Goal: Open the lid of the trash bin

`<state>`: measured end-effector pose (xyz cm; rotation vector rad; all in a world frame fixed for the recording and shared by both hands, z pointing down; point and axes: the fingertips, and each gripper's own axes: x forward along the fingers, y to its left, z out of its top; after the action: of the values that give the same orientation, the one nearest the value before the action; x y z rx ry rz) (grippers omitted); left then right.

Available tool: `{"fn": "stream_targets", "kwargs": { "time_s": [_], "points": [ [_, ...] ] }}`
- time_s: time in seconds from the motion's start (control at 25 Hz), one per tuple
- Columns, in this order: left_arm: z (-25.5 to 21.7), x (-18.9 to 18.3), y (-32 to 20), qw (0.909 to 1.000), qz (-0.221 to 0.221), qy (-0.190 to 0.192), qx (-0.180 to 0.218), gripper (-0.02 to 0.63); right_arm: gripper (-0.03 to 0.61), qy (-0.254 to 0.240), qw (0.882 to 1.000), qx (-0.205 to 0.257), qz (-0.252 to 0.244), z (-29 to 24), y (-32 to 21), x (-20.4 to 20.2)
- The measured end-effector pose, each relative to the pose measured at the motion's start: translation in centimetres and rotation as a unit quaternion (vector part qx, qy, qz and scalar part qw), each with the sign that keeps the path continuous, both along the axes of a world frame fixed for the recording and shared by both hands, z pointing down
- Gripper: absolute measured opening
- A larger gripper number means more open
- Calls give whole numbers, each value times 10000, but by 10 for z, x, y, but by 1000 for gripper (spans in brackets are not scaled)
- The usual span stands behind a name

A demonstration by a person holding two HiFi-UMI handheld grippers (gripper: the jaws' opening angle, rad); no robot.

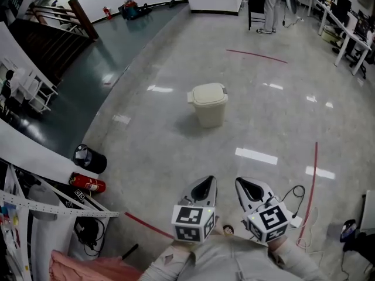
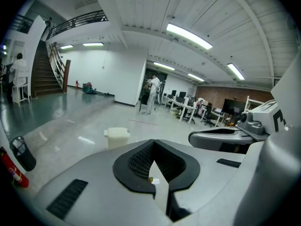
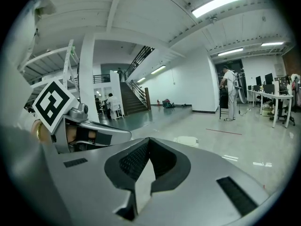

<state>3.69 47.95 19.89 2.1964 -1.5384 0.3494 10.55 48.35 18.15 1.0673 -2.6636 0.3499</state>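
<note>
Standing mid-frame with lid down, the trash bin [image 1: 208,103] is seen well above both grippers; left gripper [image 1: 205,182] and right gripper [image 1: 244,183] are held low, jaws closed on nothing; the left is judged better aligned.

Glossy floor [image 1: 170,157] with trash bin [image 1: 208,104], fire extinguisher [image 1: 89,184]

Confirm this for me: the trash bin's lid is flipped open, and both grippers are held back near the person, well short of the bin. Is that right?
Not quite. The head view shows the trash bin with its lid down and closed, not flipped open. The rest stands: the left gripper and the right gripper are both held back near the person, well short of the bin.
</note>
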Motion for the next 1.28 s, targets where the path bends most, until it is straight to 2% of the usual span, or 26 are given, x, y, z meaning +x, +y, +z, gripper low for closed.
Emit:
{"fn": "stream_targets", "kwargs": {
  "time_s": [0.76, 1.28],
  "points": [
    [2, -51, -186, 9985, 511, -97, -151, 5, -2, 30, 9991, 13, 424, -10, -175, -49],
    [10, -83, -270, 9969, 759, -86, -196, 5, -2, 32, 9984, -45, 566, -1, -263, -93]
  ]
}}
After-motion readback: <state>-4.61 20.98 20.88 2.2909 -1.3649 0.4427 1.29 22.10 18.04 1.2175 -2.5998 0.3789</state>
